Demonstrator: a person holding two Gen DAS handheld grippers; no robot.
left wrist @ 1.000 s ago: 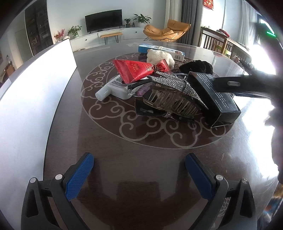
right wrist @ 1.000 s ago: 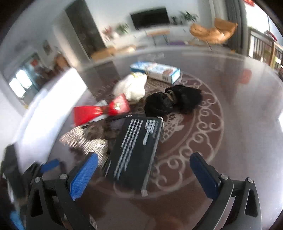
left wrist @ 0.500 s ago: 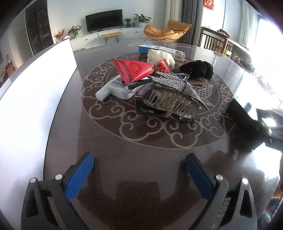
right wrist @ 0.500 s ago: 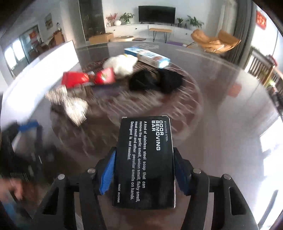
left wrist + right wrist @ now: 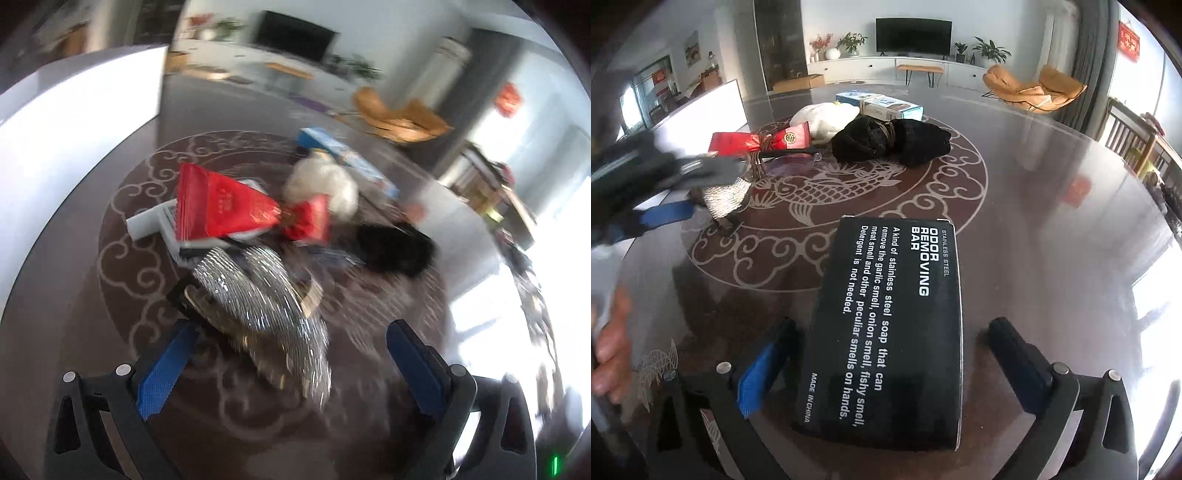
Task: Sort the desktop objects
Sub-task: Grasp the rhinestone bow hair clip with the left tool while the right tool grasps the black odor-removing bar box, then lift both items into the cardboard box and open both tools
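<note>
**Black soap box lay between open tongs as sorting went on**

The flat black cardboard box printed "ODOR REMOVING BAR" (image 5: 890,332) lay on the dark round glass-topped desk (image 5: 1052,206), at six o'clock in the right wrist view, between the blue-padded fingers of the right tongs (image 5: 886,354). Those tongs stood wide, with a clear gap on each side of the box and neither pad touching it.

In the blurred left wrist view, the left tongs (image 5: 284,350) also stood wide and held nothing. A glittering silver rhinestone hair clip (image 5: 258,299) sat between their fingertips, reaching up toward twelve o'clock; whether the left pad touched it could not be told.

Beyond the clip, at eleven o'clock, a red foil packet tied at the neck (image 5: 225,210) rested on a white tube (image 5: 147,221). At one o'clock lay a fluffy white soft toy (image 5: 325,184) and, behind it, a long blue-and-white carton (image 5: 343,155). A black fuzzy bundle (image 5: 395,251) sat at two o'clock, just beside the packet's flared end. A white board (image 5: 74,122) stood along the desk's edge at nine to ten o'clock.
</note>
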